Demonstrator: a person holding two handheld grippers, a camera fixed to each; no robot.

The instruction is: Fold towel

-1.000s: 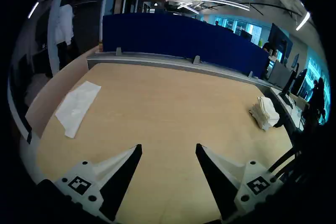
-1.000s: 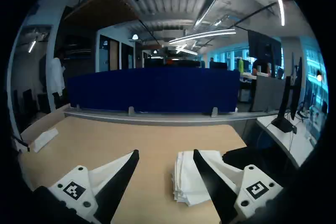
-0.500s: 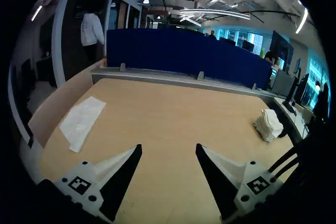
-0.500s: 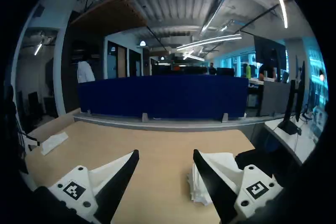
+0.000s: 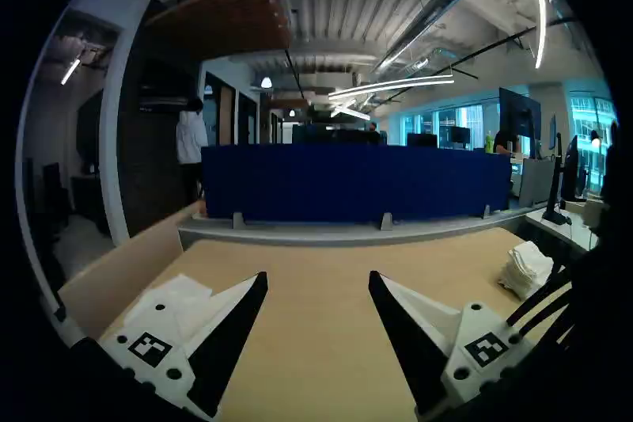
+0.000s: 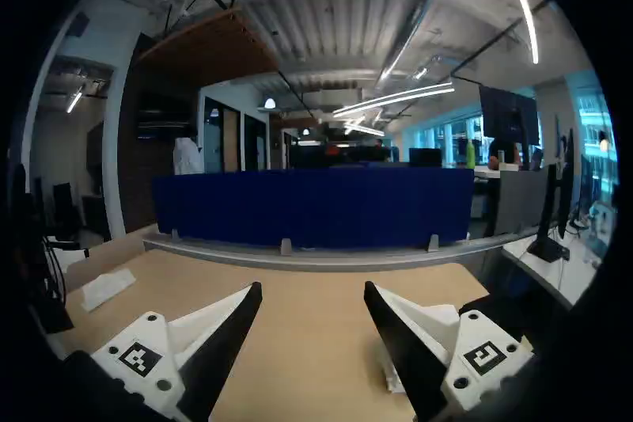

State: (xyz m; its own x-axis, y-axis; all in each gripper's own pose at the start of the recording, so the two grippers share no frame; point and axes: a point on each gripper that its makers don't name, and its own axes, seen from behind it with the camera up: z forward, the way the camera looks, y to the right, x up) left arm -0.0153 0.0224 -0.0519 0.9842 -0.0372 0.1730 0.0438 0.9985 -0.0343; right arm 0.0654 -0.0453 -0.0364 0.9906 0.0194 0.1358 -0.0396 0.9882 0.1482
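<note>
Towel [image 5: 178,295]: white, thin, lying flat on the light wood bench [image 5: 316,327], over on the bench's left side near the edge. In the left gripper view its near part is hidden behind the left claw's own finger; the visible part looks smooth w/ a soft crease, not bunched. In the right gripper view the towel [image 6: 107,289] reads as a small pale strip, far left, well apart from the claw.

Stack of folded towels [image 5: 528,268]: white, layered, at the bench's right edge. In the right gripper view the stack [image 6: 388,370] sits just behind the right-hand finger, mostly covered by it.

Left claw [image 5: 316,274]: released, fingers spread wide, nothing btwn them, bare bench in the gap. Right claw [image 6: 312,285]: also released, fingers spread, nothing gripped.

Edges & room: the bench [image 6: 308,359] is wide and bare through its middle, from towel to stack. A grey rail [image 5: 340,230] runs along the back edge, w/ a blue divider [image 5: 356,183] standing on it across the full width. A tan side panel [image 5: 119,264] closes the left edge. A monitor [image 5: 570,176] stands on a neighbouring desk to the right. A person [image 5: 191,137] in a white top stands in the bkgd beyond the divider's left end.
</note>
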